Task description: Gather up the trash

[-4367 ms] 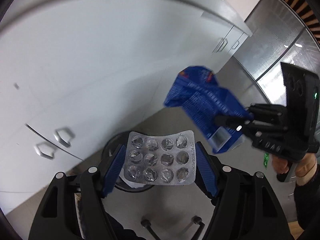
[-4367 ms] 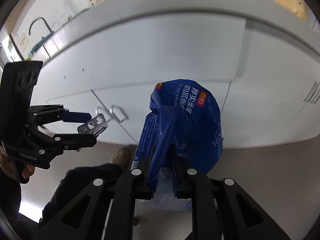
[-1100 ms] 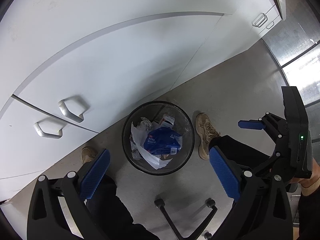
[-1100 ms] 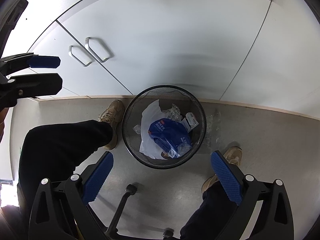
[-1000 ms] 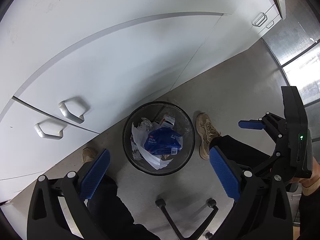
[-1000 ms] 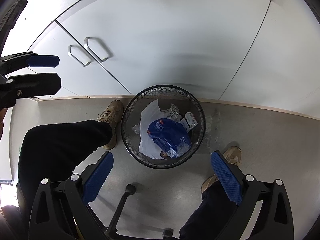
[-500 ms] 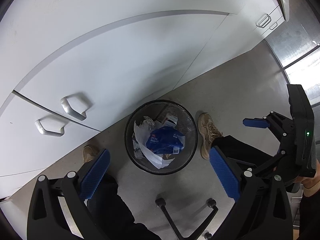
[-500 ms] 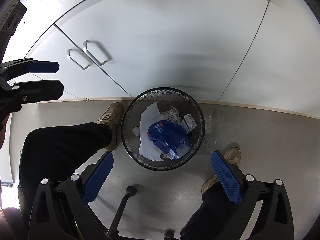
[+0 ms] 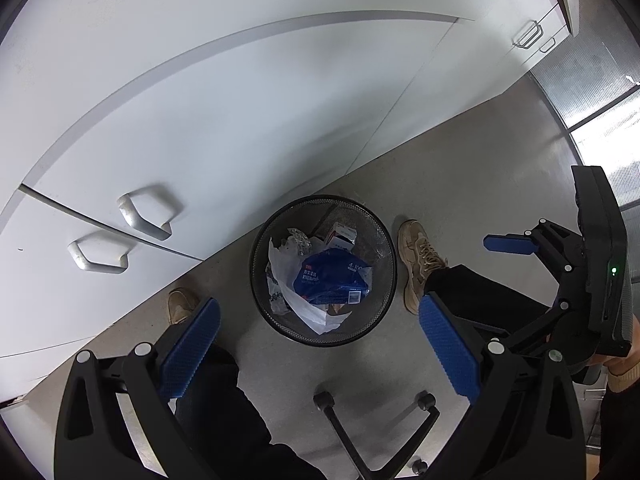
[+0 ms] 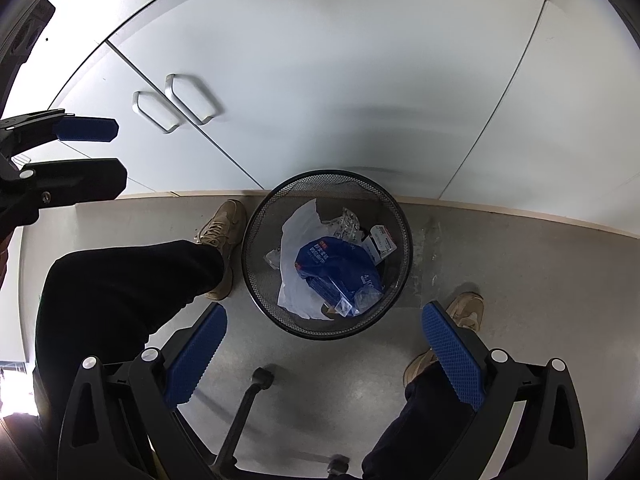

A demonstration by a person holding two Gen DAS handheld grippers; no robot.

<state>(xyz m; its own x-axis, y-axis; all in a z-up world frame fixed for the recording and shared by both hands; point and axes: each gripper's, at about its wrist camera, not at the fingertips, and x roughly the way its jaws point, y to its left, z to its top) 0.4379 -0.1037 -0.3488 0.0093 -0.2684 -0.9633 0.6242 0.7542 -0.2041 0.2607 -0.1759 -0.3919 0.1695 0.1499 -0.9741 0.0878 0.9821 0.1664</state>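
Both grippers are hanging above one black mesh wastebasket (image 9: 256, 280), the left gripper (image 9: 320, 344) and right gripper (image 10: 324, 344) each spreading wide and holding nothing. Inside the basket one blue wrapper (image 10: 336, 268) is lying on one white plastic bag (image 10: 292, 256), with what looks like one blister pack (image 10: 348, 222) and one small carton (image 10: 382, 242) at the far side.

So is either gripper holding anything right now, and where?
Nothing: left gripper and right gripper are both open and empty above the trash bin.
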